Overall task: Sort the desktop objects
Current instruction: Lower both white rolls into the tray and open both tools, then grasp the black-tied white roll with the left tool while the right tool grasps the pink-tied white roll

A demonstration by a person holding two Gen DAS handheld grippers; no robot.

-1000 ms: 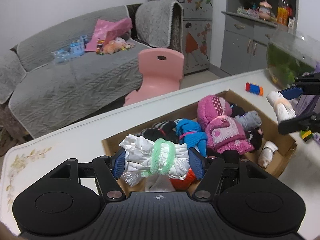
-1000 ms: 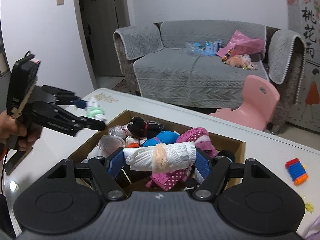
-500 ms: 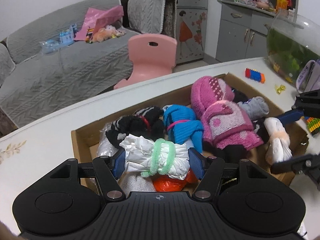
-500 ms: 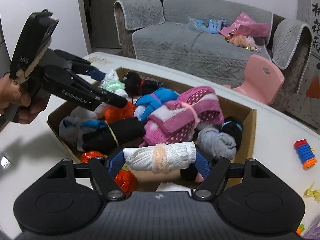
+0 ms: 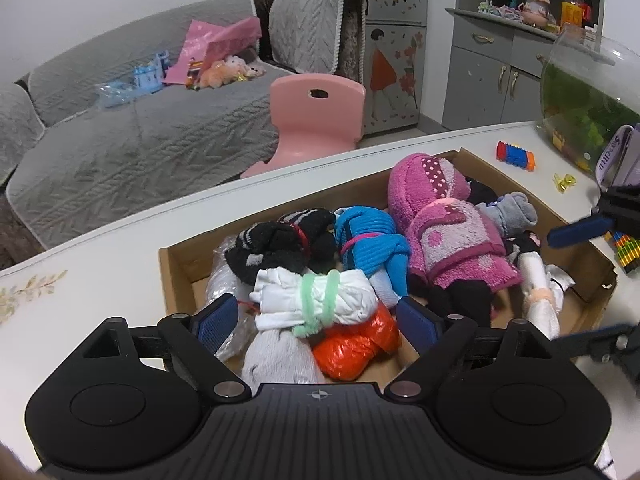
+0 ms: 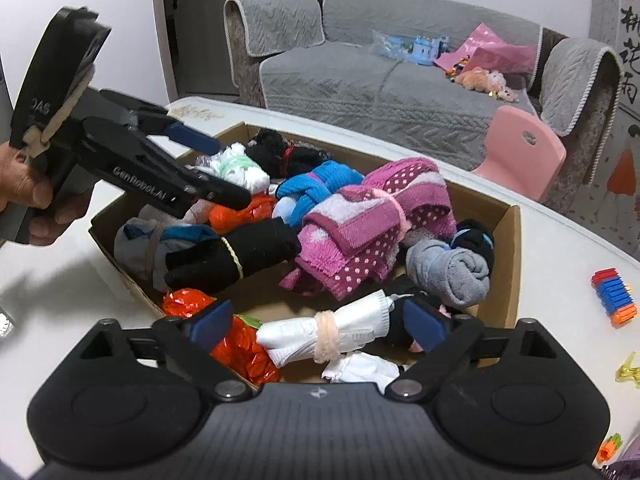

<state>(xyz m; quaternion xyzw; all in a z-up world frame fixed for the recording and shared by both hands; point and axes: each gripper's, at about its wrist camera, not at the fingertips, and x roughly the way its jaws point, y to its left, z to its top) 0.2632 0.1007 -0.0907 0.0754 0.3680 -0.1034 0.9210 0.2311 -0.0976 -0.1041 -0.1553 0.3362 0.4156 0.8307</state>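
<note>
Over an open brown cardboard box (image 5: 176, 264) on the white worktop (image 5: 100, 264), the left gripper (image 5: 316, 314) hangs with jaws spread, the white cloth roll bound by a green fuzzy tie (image 5: 316, 300) lying loose between the pads on an orange crinkled plastic bundle (image 5: 352, 340). Soft and light, the roll looks easiest to pinch across its tied middle. Farther right sit a blue knit bundle (image 5: 370, 236) and a pink dotted towel (image 5: 444, 216). At the box's right end, the right gripper (image 6: 326, 326) is likewise wide open around a white roll with a peach band (image 6: 324, 332), resting inside, untouched. Both rolls' undersides and whatever lies beneath the heap are hidden; the fisheye rim cuts off the worktop's edges.
</note>
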